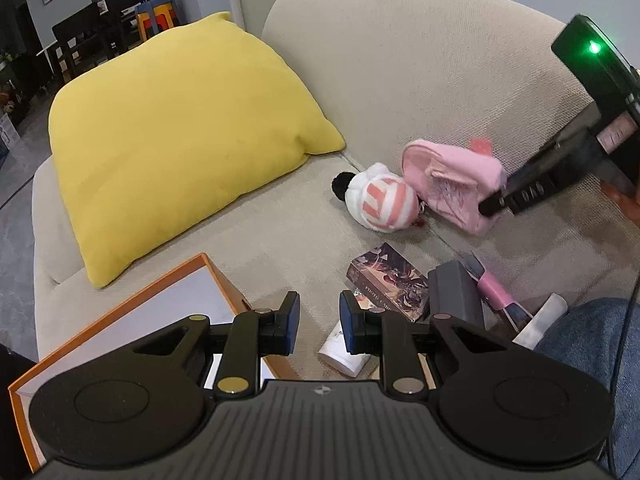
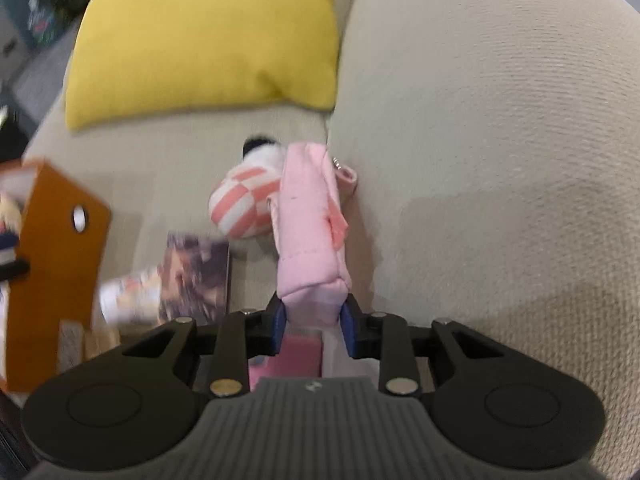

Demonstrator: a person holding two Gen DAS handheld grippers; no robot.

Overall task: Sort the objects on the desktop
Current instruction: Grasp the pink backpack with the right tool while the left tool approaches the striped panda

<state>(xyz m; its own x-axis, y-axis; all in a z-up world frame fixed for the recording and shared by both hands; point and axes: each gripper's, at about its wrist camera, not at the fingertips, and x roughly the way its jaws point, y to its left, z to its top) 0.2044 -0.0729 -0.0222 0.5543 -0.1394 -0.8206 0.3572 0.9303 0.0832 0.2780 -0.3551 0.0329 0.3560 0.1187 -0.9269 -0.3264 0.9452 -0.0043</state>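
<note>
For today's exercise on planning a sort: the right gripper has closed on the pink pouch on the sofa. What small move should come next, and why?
Probably lift the pink pouch slightly off the sofa. The right gripper is shut on its near end, while its far end lies against the striped plush toy. Lifting frees it for carrying toward the orange box.

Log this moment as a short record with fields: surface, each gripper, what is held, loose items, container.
surface: beige sofa seat, with a yellow cushion on it
left gripper: open, holding nothing, above the seat near the box
right gripper: shut on the pink pouch, gripping its near end
loose items: striped plush toy beside the pouch; photo card box; white tube; dark grey case
container: orange box, open, white inside
</note>
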